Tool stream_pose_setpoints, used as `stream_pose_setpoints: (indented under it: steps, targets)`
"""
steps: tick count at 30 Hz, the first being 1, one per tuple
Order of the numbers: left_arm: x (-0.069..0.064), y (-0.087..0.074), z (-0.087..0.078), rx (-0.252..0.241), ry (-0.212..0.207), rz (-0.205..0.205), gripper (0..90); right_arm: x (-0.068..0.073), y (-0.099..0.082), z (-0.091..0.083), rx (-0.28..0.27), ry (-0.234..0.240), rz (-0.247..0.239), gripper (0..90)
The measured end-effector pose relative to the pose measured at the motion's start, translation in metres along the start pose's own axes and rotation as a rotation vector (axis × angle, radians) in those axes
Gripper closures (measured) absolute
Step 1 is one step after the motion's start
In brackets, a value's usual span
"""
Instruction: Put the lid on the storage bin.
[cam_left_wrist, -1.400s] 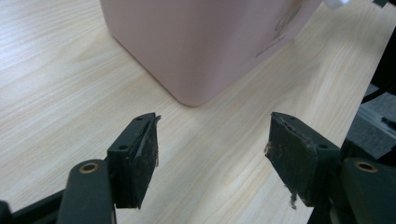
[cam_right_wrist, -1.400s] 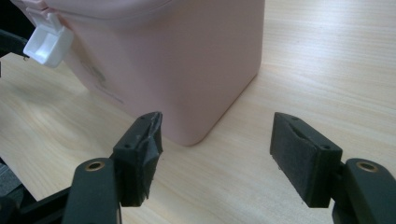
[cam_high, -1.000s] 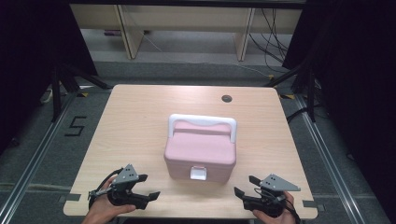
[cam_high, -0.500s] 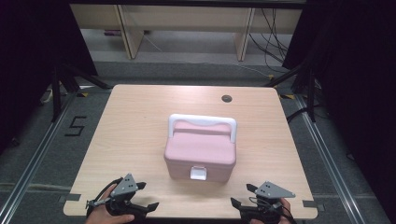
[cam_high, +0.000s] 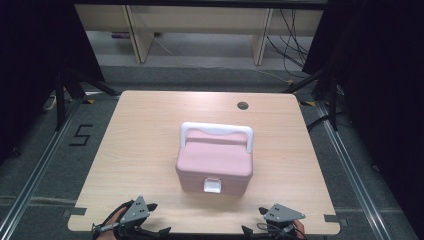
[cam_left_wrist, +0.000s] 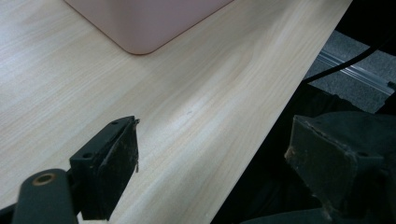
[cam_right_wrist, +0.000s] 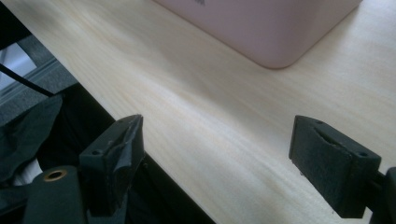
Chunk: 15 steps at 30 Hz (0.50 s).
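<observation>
- Left gripper (cam_high: 150, 220) at the near table edge, jaws spread wide, nothing between; hand behind it mostly cut off by the bottom of the high view.
- Right gripper (cam_high: 260, 222) at the near edge too, partly cut off at the bottom; jaws wide apart, just been opening, nothing between them.
- Grey three-cornered plates up on both, jaws aimed forward over the table (cam_high: 150, 130) toward the box.
- Left gripper view (cam_left_wrist: 212, 154): one jaw over wood, the other past the table edge over dark fabric, hard to make out.
- Right gripper view (cam_right_wrist: 217, 154): same split, one jaw off the edge over dark cloth, the other over wood.
- Pink box (cam_high: 215, 160) ahead of both grippers, between their lines, well apart from either; lid shut, white latch (cam_high: 212, 186) facing the grippers, white handle (cam_high: 217, 131) lying back on the far side.
- Only a rounded bottom corner of the box in each gripper view (cam_left_wrist: 140, 23) (cam_right_wrist: 271, 28), rest cut off at the top.
- Small dark hole (cam_high: 243, 105) in the table beyond the box, near the far edge.
- Shelving legs and cables past the table, dim.
</observation>
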<state>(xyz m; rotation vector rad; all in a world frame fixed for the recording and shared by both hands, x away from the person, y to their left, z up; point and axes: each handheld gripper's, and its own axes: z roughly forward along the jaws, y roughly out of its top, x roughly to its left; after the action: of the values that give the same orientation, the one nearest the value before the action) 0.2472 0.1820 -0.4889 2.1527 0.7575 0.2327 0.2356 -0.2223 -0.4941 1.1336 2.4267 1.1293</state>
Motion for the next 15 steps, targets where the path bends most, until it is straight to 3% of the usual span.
stream_pose_setpoints:
  steps: [2,5,6,7,8,9,11,12,15]
  targets:
    - [0.0008,-0.0007,-0.0008,0.024,0.011,0.032,15.4,0.0021,-0.0006,0.0023,0.023,0.001,-0.016,19.1]
    - [-0.0007,-0.0022,0.0020,0.013,0.010,0.009,15.4,0.0030,-0.0007,0.0038,0.031,-0.005,-0.044,18.8]
    - [0.0017,-0.0025,0.0012,0.035,0.021,0.029,15.4,0.0033,-0.0008,0.0041,0.036,-0.005,-0.045,18.7]
    - [0.0005,-0.0034,0.0026,0.019,0.013,0.007,15.4,0.0035,-0.0008,0.0046,0.038,-0.002,-0.050,18.4]
    - [0.0027,-0.0035,0.0019,0.039,0.021,0.025,15.4,0.0040,-0.0011,0.0052,0.044,0.005,-0.047,18.0]
    - [0.0030,-0.0037,0.0017,0.040,0.008,0.023,15.4,0.0034,-0.0013,0.0057,0.044,-0.002,-0.066,17.8]
    - [0.0033,-0.0043,0.0019,0.041,0.022,0.012,15.4,0.0060,-0.0016,0.0064,0.058,-0.002,-0.047,17.7]
    - [0.0041,-0.0039,0.0015,0.042,0.021,0.028,15.4,0.0050,-0.0016,0.0069,0.062,-0.010,-0.072,17.6]
    - [0.0035,-0.0045,0.0022,0.044,0.021,0.018,15.4,0.0054,-0.0018,0.0090,0.055,-0.001,-0.071,17.3]
